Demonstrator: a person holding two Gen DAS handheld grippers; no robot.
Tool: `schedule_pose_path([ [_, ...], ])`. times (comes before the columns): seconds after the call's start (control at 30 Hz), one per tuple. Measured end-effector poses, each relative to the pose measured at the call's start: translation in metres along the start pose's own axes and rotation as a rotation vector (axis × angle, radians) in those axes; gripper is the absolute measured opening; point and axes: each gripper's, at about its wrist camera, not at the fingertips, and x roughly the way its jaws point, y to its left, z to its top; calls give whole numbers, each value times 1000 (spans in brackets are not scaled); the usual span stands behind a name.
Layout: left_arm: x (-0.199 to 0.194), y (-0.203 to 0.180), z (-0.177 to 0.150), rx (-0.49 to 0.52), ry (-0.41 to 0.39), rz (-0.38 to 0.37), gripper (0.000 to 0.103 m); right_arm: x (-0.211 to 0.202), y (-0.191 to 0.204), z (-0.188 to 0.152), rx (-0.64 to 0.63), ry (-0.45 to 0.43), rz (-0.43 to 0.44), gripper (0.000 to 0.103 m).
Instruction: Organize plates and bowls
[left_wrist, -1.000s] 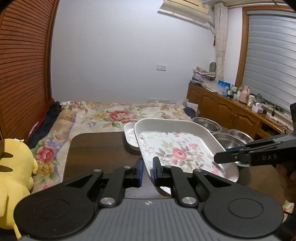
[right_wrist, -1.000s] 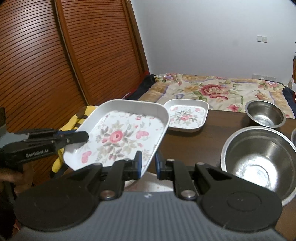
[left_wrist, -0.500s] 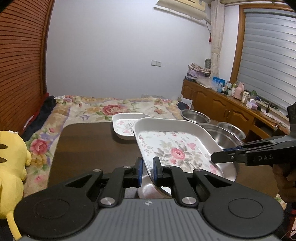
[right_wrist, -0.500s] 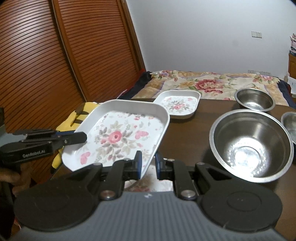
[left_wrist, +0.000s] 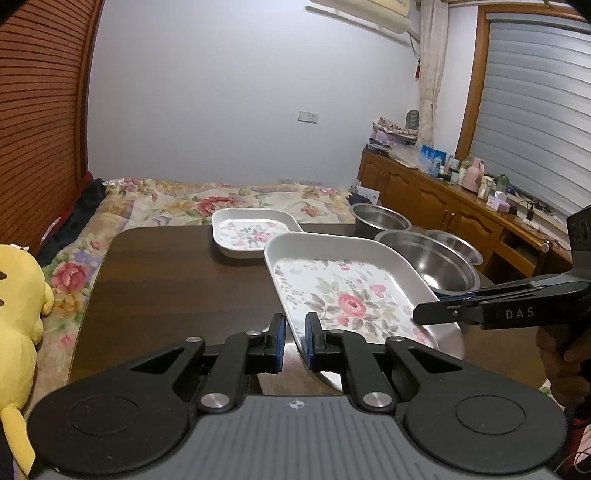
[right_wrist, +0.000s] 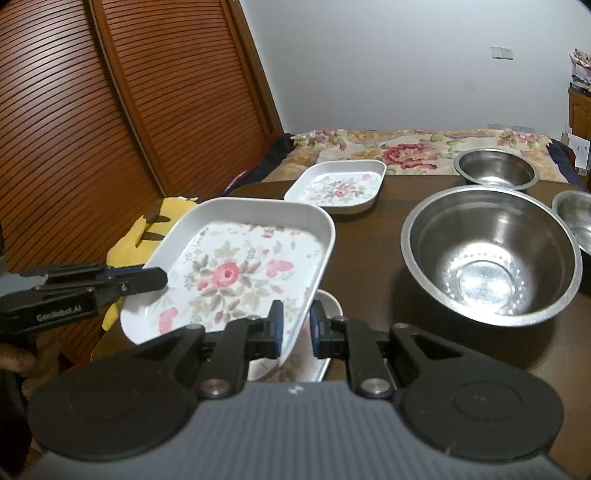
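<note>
I hold the big plate (left_wrist: 343, 291) off the table (left_wrist: 177, 266), centre frame in both views. My left gripper (left_wrist: 293, 341) clamps its near edge; my right gripper (right_wrist: 295, 328) clamps the opposite edge. The small plate (right_wrist: 338, 186) sits on the table at upper centre, the large bowl (right_wrist: 491, 254) at right, another plate (right_wrist: 314, 354) beneath.

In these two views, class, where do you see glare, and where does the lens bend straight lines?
Right wrist view: bright glare pools in the bottom of the large steel bowl, which throws a dark shadow on the table; the slatted door bows outward. Left wrist view: the window frame curves at the edge, and the floral tray looks evenly lit.
</note>
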Motion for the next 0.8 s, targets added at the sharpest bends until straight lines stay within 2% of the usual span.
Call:
schedule_pose_path([
  [0.8,7,-5,-33,-12,81,15,13,2,-2,-30,6,20,-14,17],
])
